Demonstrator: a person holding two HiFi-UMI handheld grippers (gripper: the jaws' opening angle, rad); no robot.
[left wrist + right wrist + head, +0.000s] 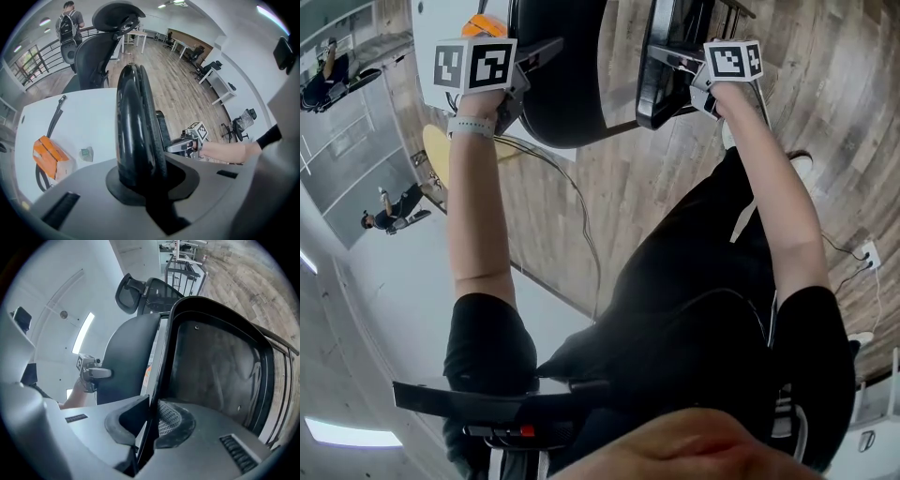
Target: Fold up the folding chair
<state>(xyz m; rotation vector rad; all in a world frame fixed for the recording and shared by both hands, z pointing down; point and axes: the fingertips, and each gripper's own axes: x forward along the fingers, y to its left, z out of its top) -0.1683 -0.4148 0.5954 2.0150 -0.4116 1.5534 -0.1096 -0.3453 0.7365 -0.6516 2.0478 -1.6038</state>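
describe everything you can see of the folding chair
The folding chair is black, with two panels standing close and nearly parallel, so it looks partly folded. The glossy, rounded backrest shows edge-on, clamped in the left gripper. The seat is a matte, dished panel with a raised rim and small screw heads; the right gripper pinches that rim.

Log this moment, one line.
left gripper: shut on rounded black plastic backrest | right gripper: shut on rim of black seat panel
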